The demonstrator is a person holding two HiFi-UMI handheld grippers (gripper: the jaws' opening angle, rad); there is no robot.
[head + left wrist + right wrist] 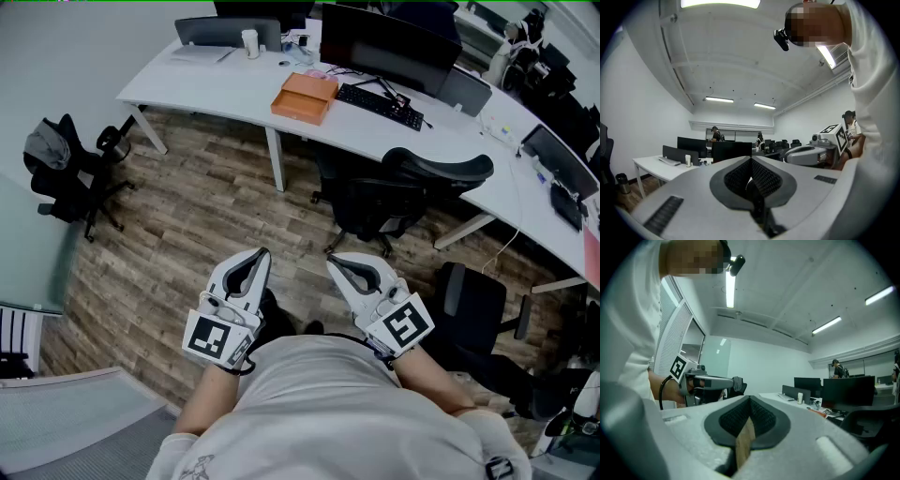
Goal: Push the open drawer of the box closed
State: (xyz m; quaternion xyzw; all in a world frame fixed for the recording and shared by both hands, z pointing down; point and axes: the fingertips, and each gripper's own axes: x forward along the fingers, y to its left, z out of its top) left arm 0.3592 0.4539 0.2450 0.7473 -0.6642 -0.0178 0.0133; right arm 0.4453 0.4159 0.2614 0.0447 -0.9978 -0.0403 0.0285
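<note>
An orange box [305,97] sits near the front edge of the white desk [187,82], beside a keyboard [380,101]. It looks light and rigid and likely to slide, so it is best pushed squarely on the drawer front. The left gripper [260,255] and right gripper [336,263] hang at the person's waist, well away from it, jaws together and empty.

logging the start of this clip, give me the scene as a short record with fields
left gripper: shut, empty, held close to the person's torso
right gripper: shut, empty, beside the left one
orange box: on the white desk, far from both grippers
drawer: too far off to tell whether it is open
near the box: black keyboard, dark monitor
between person and desk: black office chair
task state: box not yet touched
</note>
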